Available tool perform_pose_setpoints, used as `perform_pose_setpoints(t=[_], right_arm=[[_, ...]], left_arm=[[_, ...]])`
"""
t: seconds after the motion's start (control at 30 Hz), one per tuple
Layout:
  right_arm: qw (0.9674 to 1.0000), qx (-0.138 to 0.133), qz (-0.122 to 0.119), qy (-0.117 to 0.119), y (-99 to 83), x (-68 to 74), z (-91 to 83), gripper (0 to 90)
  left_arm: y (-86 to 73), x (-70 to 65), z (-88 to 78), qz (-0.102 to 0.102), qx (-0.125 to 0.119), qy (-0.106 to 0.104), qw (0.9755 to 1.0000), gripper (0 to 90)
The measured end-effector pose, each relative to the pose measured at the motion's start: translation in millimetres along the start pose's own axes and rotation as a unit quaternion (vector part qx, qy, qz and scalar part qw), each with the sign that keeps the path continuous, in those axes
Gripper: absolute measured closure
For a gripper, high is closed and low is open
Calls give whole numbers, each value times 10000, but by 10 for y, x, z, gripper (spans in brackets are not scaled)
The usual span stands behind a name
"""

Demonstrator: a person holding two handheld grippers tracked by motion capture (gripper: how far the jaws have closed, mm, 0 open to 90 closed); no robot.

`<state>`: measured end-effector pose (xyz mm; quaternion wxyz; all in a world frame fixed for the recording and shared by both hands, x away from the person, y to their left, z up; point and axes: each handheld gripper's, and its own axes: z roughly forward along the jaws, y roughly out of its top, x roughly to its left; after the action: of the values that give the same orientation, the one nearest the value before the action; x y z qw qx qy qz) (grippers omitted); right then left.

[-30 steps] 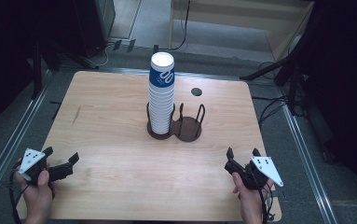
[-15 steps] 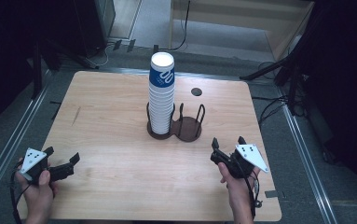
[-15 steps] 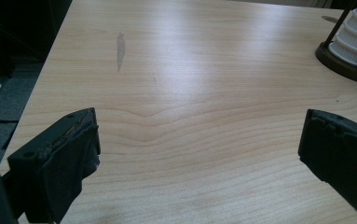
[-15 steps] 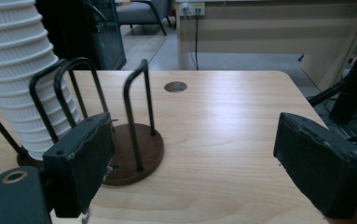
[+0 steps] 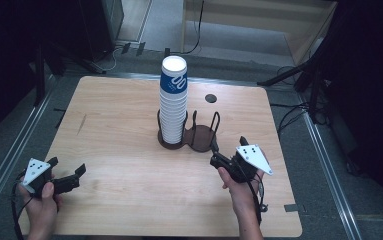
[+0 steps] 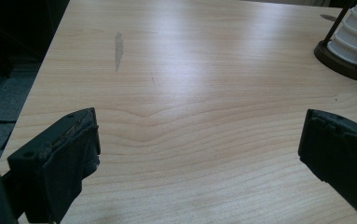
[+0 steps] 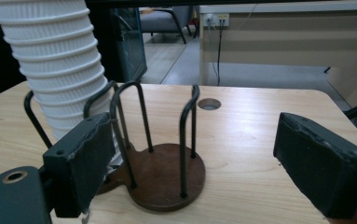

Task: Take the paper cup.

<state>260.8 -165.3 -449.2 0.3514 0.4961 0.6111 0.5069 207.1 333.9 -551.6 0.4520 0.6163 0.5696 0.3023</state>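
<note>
- While the person's forearms come in from the bottom edge of the high view, the left gripper [image 5: 65, 176] sits low at the lower left of that frame, held over the near left part of the wooden table [image 5: 114, 130].
- Its jaws stand wide apart with nothing between them; the left gripper view shows bare wood grain in the gap and a grey smear [image 6: 118, 46] on the tabletop toward the upper left of that frame.
- At the lower right of centre in the high view, the right gripper [image 5: 224, 152] is held in the person's right hand [image 5: 241, 192], with its grey three-cornered plate [image 5: 253, 157] on top.
- Its jaws are also apart and hold nothing; they point toward the cup holder [image 5: 189, 136] and stop just short of its near right edge.
- The right gripper view looks straight at the holder's empty ring of dark wire posts on a round brown base [image 7: 160, 175], which fills the centre of that frame between the two jaws.
- Just beyond, in the holder's other ring, stands the stack of paper cups [image 5: 173, 102], upright, white-ribbed with a blue band on the top cup; it sits at the middle of the high view.
- Farther back, a round hole [image 5: 210, 98] in the tabletop lies to the upper right of the stack.
</note>
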Motion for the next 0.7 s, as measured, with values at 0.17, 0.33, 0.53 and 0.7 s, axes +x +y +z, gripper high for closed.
perform_pose_setpoints(t=[0.17,0.33,0.53,0.7], right_arm=[[10000,-18,3,81,54,79,43,127],[9999,5,-86,86,123,200,136,132],[9998,72,-111,137,177,330,229,137],[9997,75,-140,196,201,409,278,140]], left_arm=[[1,2,1,-5,0,-12,10000,0],[2,-3,5,7,-3,2,10000,0],[3,-3,6,6,0,1,10000,0],[3,-7,11,2,-5,8,10000,0]])
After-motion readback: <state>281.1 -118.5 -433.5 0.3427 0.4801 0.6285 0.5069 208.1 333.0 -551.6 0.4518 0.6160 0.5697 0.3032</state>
